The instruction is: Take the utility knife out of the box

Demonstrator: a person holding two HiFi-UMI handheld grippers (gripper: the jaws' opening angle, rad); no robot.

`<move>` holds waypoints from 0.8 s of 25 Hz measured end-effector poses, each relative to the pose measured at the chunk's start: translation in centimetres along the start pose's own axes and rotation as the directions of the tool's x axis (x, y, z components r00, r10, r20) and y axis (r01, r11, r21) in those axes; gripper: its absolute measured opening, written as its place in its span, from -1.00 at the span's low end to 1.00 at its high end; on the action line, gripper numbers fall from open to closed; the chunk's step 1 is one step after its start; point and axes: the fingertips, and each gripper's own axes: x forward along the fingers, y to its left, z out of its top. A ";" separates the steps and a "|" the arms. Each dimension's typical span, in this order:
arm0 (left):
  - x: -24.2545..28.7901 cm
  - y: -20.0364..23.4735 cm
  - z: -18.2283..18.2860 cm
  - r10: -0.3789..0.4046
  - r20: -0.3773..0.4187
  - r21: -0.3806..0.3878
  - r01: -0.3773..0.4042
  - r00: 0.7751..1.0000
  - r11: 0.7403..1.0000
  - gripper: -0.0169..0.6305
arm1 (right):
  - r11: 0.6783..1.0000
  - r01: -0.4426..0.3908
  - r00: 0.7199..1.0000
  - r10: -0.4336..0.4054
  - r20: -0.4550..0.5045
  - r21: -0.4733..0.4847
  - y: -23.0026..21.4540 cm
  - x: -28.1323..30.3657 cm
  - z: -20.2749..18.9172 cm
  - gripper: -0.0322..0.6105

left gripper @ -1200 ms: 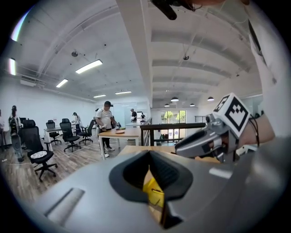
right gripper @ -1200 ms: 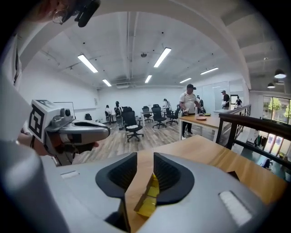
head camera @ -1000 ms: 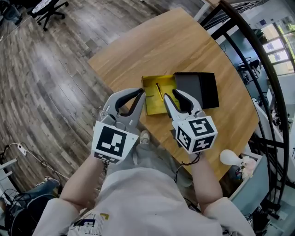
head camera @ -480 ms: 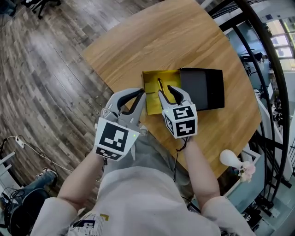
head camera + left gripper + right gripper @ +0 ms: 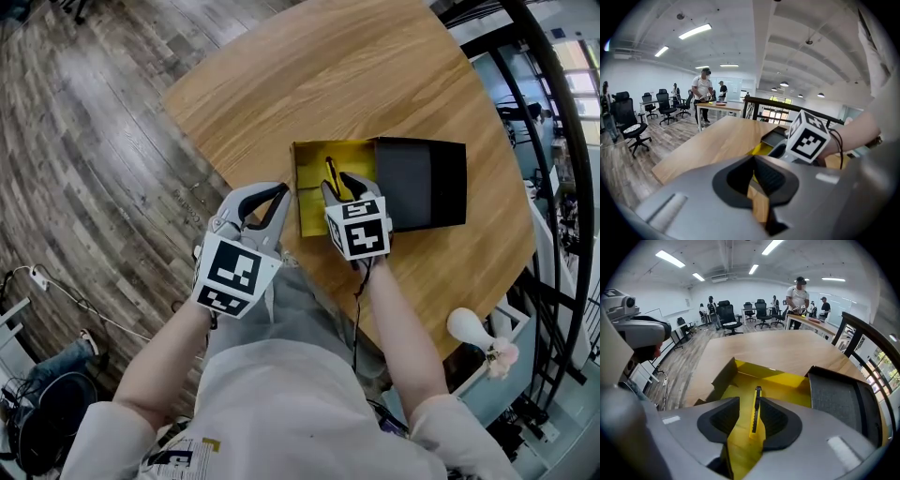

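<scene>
1. The yellow box (image 5: 307,159) sits close to the near edge of the wooden table (image 5: 281,84). A dark lid (image 5: 422,183) touches its right side, and bare tabletop lies beyond.
2. The utility knife (image 5: 756,411) lies flat in the box, its long axis running away from us, black end farthest.
3. Our right gripper (image 5: 337,184) stands wide, straddling the knife without pressing it. Our left gripper (image 5: 278,197), narrowly parted and empty, hangs at the table edge.

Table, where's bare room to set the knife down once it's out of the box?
Free: the wide bare wood of the table beyond the yellow box and its black sleeve, and the strip left of the box. Crowded: the near edge, where the left gripper and right gripper hang, the right over the knife.
</scene>
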 end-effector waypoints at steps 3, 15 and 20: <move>0.6 0.0 -0.5 -0.007 -0.011 -0.009 0.007 1.000 1.000 -0.94 | 1.000 0.012 0.999 -0.012 -0.044 0.012 -0.4 1.1 -0.8 -0.47; 1.3 1.2 -2.0 0.010 -0.037 -0.055 -0.012 0.999 0.998 -0.94 | 0.999 0.020 0.995 -0.016 -0.102 0.045 -0.1 2.7 -2.6 -0.54; 0.7 1.3 -2.1 0.016 -0.041 -0.059 -0.018 0.999 0.998 -0.94 | 0.999 0.026 0.995 -0.024 -0.097 0.019 0.0 2.5 -2.6 -0.64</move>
